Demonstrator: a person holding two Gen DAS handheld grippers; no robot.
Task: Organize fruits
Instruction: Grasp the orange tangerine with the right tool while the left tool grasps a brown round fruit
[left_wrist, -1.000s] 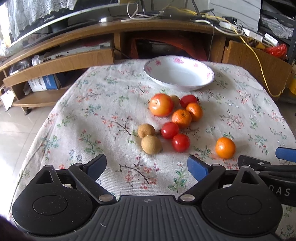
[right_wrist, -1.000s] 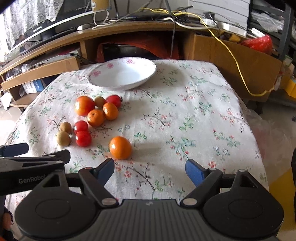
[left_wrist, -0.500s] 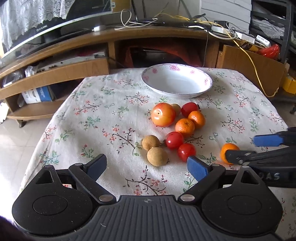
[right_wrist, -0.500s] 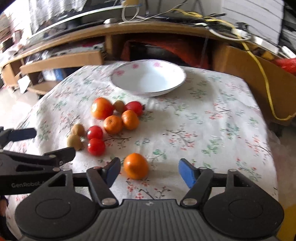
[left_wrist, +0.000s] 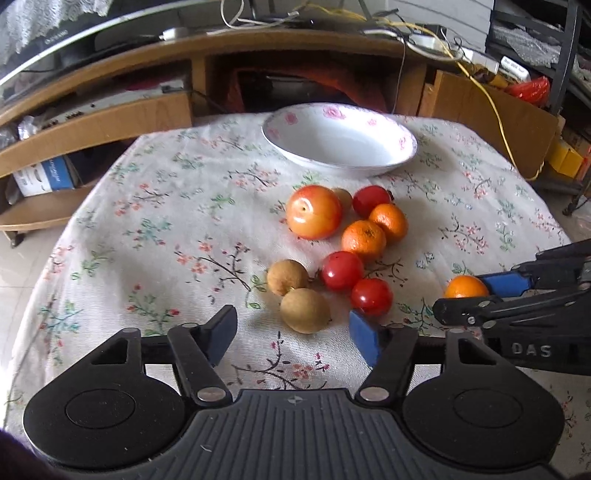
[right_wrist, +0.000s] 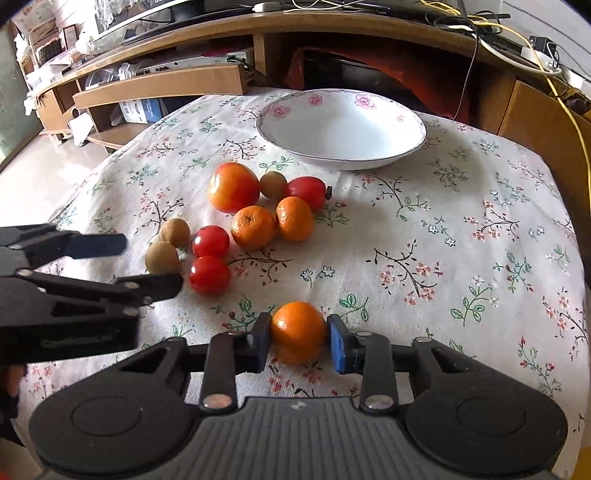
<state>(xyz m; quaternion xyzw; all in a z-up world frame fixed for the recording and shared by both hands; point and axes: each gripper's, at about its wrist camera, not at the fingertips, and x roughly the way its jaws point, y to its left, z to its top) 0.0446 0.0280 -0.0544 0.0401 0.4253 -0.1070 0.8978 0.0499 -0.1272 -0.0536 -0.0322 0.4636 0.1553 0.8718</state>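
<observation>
Right hand-held gripper (right_wrist: 298, 341) closing, pinching round tangerine (right_wrist: 298, 330); left hand-held gripper (left_wrist: 291, 334) closing, empty.

Table (right_wrist: 461, 206) under a floral tablecloth (left_wrist: 155, 236). On it: white bowl (right_wrist: 341, 129) at the far side; near it a cluster of one big orange-red fruit (right_wrist: 233, 187), two tangerines (right_wrist: 254, 226), three red tomatoes (right_wrist: 209, 274), three small brown fruits (right_wrist: 162, 257); a lone tangerine (right_wrist: 298, 331) sits apart.
</observation>
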